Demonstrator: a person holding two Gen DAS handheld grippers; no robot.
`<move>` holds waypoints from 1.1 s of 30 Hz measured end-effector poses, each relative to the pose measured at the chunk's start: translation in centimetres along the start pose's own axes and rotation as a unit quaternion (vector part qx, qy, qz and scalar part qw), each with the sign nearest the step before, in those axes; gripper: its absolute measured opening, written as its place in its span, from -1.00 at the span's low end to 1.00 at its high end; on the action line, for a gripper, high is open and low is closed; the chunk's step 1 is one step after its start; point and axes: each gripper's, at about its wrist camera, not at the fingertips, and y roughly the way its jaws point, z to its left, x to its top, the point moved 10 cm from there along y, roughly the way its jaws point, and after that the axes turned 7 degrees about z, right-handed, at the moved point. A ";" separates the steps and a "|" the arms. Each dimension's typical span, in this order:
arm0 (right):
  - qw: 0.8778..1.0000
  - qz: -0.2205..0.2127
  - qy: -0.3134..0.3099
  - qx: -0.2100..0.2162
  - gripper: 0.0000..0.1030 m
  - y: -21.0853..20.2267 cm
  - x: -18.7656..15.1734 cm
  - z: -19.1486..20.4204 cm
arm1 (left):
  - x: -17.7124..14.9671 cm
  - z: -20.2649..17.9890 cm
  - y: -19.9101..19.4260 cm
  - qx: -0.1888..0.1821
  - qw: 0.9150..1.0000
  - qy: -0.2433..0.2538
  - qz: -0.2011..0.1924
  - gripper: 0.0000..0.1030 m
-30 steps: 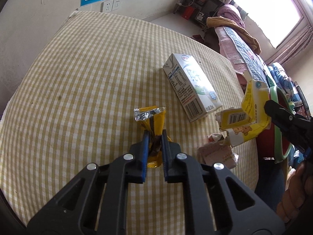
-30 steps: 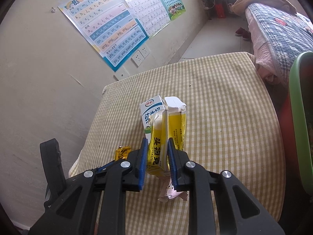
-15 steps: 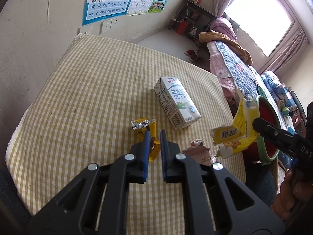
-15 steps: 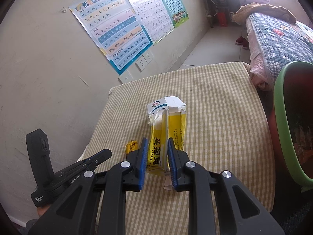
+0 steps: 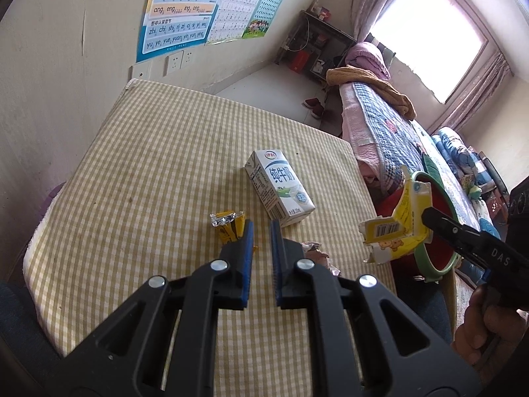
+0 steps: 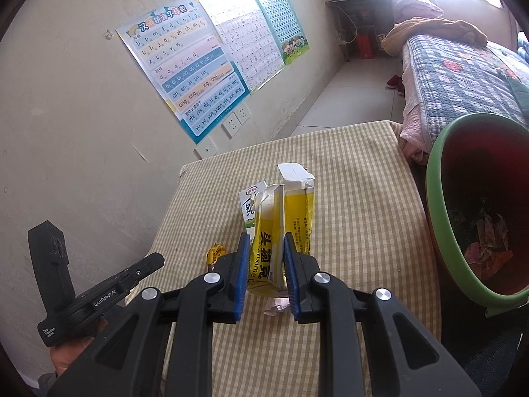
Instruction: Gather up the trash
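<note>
Since a second ago both my hands have risen: my right gripper (image 6: pixel 264 264) still clamps the torn yellow carton (image 6: pixel 281 231), now beside the green-rimmed bin (image 6: pixel 436 205); my left gripper (image 5: pixel 261 231), closed and empty, has left the yellow wrapper (image 5: pixel 228 225) on the checked tablecloth (image 5: pixel 148 182).

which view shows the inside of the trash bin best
The right wrist view: the trash bin opens toward the camera, showing its red inside and scraps at the bottom. The left wrist view shows only part of its green rim behind the yellow box.

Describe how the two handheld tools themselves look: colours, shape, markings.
Both tools, left and right, are matte black plastic with openwork triangular fingers, silver rivets and blue ribbed pads. Seen side-on, the left one reads "GenRobot.AI" in white lettering, the right one "DAS". No cables or sleeves are visible.
</note>
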 end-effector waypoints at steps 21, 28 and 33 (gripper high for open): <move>0.997 -0.042 0.062 -0.006 -0.61 -2.6 1.6 -6.4 | 1.0 -7.0 2.4 -0.021 0.998 0.058 0.018 -0.81; 0.994 -0.054 0.089 -0.010 -0.61 -3.4 1.7 -9.1 | 0.9 -10.7 4.4 -0.039 0.995 0.086 0.034 -0.81; 0.992 -0.064 0.108 -0.018 -0.61 -4.3 1.8 -11.3 | 1.1 -13.3 5.5 -0.051 0.992 0.105 0.041 -0.81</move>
